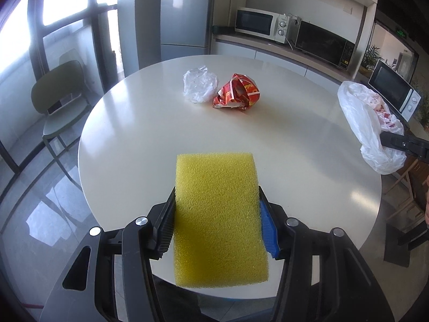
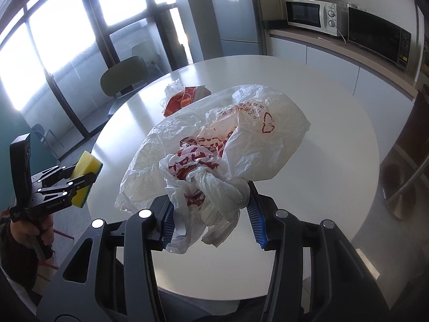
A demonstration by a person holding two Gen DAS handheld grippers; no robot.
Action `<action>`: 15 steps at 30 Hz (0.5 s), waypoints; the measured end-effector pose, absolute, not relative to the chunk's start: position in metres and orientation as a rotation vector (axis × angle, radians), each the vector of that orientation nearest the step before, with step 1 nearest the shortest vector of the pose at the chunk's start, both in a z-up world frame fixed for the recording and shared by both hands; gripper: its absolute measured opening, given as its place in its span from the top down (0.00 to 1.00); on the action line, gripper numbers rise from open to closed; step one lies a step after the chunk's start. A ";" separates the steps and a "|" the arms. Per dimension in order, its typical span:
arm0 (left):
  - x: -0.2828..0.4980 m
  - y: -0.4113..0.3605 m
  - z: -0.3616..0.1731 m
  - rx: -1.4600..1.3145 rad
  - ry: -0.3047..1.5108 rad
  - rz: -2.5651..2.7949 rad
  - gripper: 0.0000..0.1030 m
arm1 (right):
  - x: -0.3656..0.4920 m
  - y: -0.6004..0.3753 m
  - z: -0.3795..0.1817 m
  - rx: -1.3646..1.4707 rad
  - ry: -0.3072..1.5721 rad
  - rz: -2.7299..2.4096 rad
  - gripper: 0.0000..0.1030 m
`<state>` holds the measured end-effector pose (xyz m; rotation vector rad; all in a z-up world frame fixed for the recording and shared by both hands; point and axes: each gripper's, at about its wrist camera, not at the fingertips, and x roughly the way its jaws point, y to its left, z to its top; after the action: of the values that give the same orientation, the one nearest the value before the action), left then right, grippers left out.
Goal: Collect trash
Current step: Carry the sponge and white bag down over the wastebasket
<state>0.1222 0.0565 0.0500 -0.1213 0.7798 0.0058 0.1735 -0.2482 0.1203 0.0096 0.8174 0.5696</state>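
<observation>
My left gripper (image 1: 217, 214) is shut on a yellow sponge (image 1: 217, 214) and holds it above the near edge of the round white table (image 1: 295, 147). It also shows in the right wrist view (image 2: 85, 181) at the left, with the sponge (image 2: 88, 163) in it. My right gripper (image 2: 211, 214) is shut on a white plastic bag with red print (image 2: 228, 139), held above the table; the bag shows at the right in the left wrist view (image 1: 367, 118). A crumpled white plastic bag (image 1: 199, 84) and a crumpled red wrapper (image 1: 237, 92) lie side by side on the table's far part.
A green chair (image 1: 59, 99) stands left of the table by the windows. A counter with microwaves (image 1: 261, 24) runs along the back wall, next to a fridge (image 1: 185, 10). A metal stand base (image 2: 396, 187) is on the floor at the right.
</observation>
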 end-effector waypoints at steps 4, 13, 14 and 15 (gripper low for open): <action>0.105 0.061 0.048 -0.123 0.774 0.013 0.48 | 0.147 -0.255 0.121 0.009 0.815 0.594 0.57; 0.072 0.062 0.041 -0.111 0.777 -0.005 0.48 | 0.100 -0.266 0.114 0.007 0.818 0.632 0.57; 0.068 0.062 0.041 -0.107 0.776 -0.008 0.48 | 0.095 -0.267 0.113 0.010 0.819 0.638 0.57; 0.064 0.062 0.040 -0.101 0.777 -0.012 0.48 | 0.091 -0.269 0.112 0.013 0.821 0.643 0.57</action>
<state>0.0637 0.0616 0.0396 -0.1010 0.7771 -0.0116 0.0906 -0.2689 0.1121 0.0128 0.8206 0.6429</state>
